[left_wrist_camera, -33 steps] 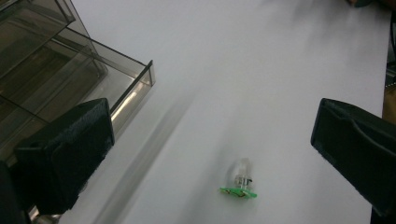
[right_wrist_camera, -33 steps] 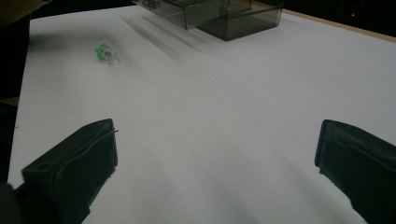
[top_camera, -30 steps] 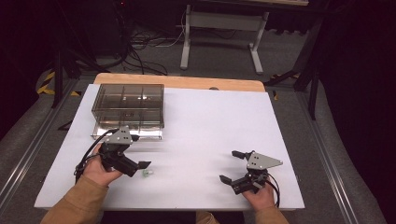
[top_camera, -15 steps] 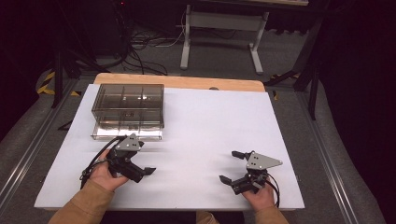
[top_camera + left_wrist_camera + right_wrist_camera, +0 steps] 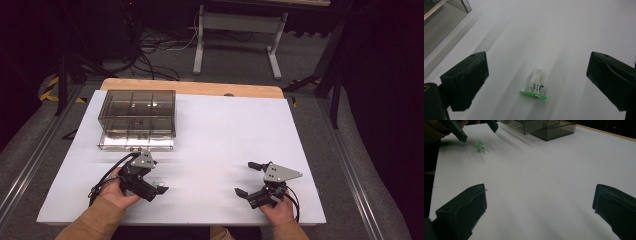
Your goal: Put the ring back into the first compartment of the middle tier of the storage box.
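A small clear bulb on a green circuit-board base (image 5: 536, 86) lies on the white table sheet (image 5: 220, 130). My left gripper (image 5: 537, 66) is open, one jaw on each side of the part and neither touching it. From above, the left gripper (image 5: 158, 181) is near the front left of the sheet, with the part (image 5: 158, 183) at its tips. My right gripper (image 5: 245, 177) rests at the front right, open with nothing between its jaws. From the right gripper (image 5: 540, 195), the green part (image 5: 482, 147) lies far off, below the left gripper's fingers (image 5: 459, 131).
A smoky clear plastic compartment box (image 5: 137, 117) stands at the back left of the sheet; its corner (image 5: 441, 22) shows close beside my left gripper. Beyond the table's wooden far edge (image 5: 190, 87) are cables and a stand's legs on the floor.
My left hand and gripper have shifted slightly right and toward the near edge, turning a little. The right gripper has stayed put.
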`<act>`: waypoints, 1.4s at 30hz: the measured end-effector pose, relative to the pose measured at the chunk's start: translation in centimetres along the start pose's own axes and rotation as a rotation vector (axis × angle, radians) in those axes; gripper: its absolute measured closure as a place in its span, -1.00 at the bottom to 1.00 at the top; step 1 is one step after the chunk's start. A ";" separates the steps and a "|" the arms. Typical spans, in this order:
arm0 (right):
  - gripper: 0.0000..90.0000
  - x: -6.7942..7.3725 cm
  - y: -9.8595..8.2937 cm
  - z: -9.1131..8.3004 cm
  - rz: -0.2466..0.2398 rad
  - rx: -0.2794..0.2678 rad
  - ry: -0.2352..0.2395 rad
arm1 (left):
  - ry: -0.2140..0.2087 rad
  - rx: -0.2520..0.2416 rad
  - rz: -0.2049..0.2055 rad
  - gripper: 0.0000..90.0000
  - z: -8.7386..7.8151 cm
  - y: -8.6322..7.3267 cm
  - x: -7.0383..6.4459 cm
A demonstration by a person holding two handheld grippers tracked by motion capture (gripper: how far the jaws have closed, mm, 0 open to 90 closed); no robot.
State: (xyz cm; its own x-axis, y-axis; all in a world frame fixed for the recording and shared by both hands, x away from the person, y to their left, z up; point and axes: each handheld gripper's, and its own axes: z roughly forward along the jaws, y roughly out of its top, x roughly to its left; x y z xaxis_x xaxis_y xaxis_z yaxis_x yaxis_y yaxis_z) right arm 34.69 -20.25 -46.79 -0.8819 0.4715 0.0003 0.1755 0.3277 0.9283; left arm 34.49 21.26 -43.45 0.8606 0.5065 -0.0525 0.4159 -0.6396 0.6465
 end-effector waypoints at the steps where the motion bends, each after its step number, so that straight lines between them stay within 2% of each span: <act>1: -1.00 0.0 0.0 0.0 0.000 0.000 0.000 | -0.001 0.007 0.002 -0.87 0.1 -0.1 0.0; 11: -1.00 0.0 0.0 0.0 -0.001 0.001 0.005 | 0.000 0.059 0.014 -0.76 0.6 -0.5 -0.5; 17: -1.00 0.0 0.0 0.0 -0.001 0.001 0.007 | -0.004 0.065 0.014 -0.66 0.6 -0.8 -0.5; 18: -1.00 0.0 0.0 0.0 0.000 -0.001 0.009 | -0.001 0.062 0.023 -0.53 0.5 -0.9 -0.6; 22: -1.00 0.0 0.0 0.0 -0.001 -0.002 0.012 | 0.002 0.064 0.019 -0.40 0.3 -1.0 -0.7; 28: -1.00 0.0 0.0 0.0 0.000 -0.001 0.012 | 0.017 0.083 0.040 -0.23 0.4 -1.0 -0.8; 31: -1.00 0.0 0.0 0.0 -0.001 0.000 0.012 | 0.019 0.088 0.039 -0.07 0.5 -1.1 -0.8; 32: -1.00 0.0 0.0 0.0 -0.001 -0.001 0.012 | 0.022 0.093 0.037 0.05 0.5 -1.1 -0.8; 34: -1.00 0.0 0.0 0.0 -0.001 -0.001 0.012 | 0.033 0.099 0.036 0.08 0.6 -1.1 -0.8; 38: -1.00 0.0 0.0 0.0 -0.001 0.000 0.013 | 0.045 0.111 0.040 0.27 0.6 -1.0 -0.9; 42: -1.00 0.0 0.0 0.0 0.001 0.000 0.011 | 0.077 0.122 0.039 0.50 0.6 -1.0 -1.0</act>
State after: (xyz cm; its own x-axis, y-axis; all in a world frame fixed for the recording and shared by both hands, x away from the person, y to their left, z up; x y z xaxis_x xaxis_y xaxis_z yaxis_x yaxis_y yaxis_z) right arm 34.69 -20.23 -46.80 -0.8867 0.4622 0.0052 0.1759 0.3270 0.9285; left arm 33.43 21.04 -44.50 0.8535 0.5201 0.0327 0.4194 -0.7228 0.5492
